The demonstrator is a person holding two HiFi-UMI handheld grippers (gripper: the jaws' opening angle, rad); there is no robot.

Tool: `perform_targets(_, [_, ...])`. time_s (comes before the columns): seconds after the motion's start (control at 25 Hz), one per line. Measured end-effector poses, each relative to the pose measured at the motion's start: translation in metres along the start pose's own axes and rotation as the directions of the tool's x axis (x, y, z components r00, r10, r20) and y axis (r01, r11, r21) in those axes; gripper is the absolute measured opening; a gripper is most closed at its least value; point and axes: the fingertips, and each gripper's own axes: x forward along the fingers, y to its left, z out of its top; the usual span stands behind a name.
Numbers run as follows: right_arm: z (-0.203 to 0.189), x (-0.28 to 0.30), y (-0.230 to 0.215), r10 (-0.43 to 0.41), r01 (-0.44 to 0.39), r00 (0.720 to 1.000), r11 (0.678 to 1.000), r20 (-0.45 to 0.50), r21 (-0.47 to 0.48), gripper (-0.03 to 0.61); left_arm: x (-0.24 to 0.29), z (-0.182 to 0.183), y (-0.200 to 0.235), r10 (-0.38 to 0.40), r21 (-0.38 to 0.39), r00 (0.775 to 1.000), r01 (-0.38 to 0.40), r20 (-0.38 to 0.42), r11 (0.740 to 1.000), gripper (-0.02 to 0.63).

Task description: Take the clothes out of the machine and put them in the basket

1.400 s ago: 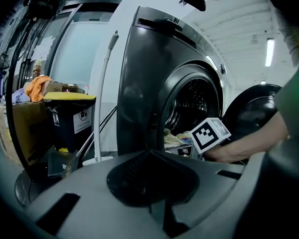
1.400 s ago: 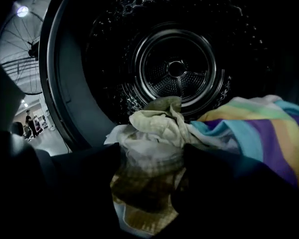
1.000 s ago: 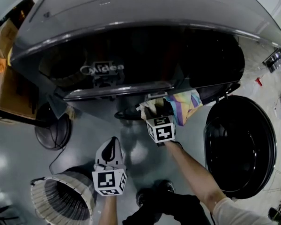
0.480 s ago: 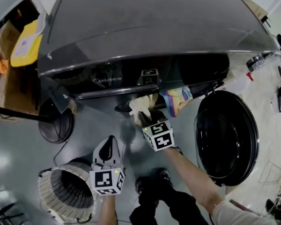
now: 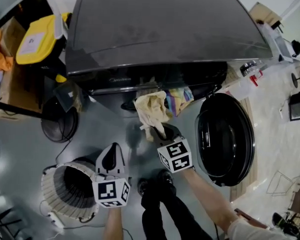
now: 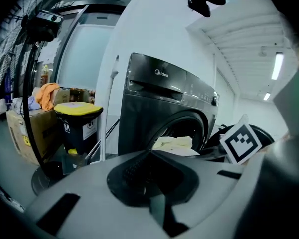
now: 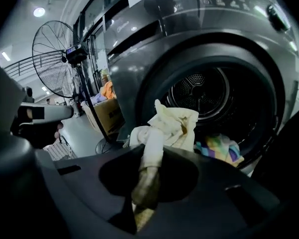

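Cream cloth (image 5: 151,111) is clamped in the right gripper (image 5: 162,132). Its jaws have just been closing and now sit narrow on it. In the right gripper view we see a twisted strip of it running down between them, with the rest bunched above the tips

- we read the cream cloth as held up in front of the washer (image 5: 165,29) mouth, outside the drum (image 7: 204,91)
- striped cloth (image 5: 177,99) lies on the lower lip of the mouth, part of it hanging over the edge, just beside the cream one in the head view; we can't tell if they touch
- door (image 5: 225,131) is swung fully open, to the right in the head view
- left gripper (image 5: 112,152): jaws together, nothing between them, pointing toward the washer
- basket (image 5: 52,194) stands on the floor (image 5: 20,149) at lower left in the head view, mouth up; the left gripper overlaps its right rim there, and the cream cloth is well apart from it
- we see no clothes in the part of the basket that shows
- left of the washer: yellow-lid bin (image 5: 37,41), with a box (image 6: 20,128) beyond it in the left gripper view
- fan (image 7: 55,54) stands left of the washer in the right gripper view
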Motion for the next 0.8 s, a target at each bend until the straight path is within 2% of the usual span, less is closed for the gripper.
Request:
perform_targets(0.48, [0.052,-0.1,0.039,0.023,-0.015,0.996,0.996,0.091,-0.087,0.077,-0.073,0.033,0.012,0.1,-0.057,0.993,-0.097,0.057,0.994,0.018])
perform_targets(0.8, [0.069,-0.128,0.071,0.074,-0.063,0.994,0.99,0.084,-0.123,0.077,-0.111,0.046,0.027,0.172,-0.1,0.981,-0.163,0.085,0.981,0.018])
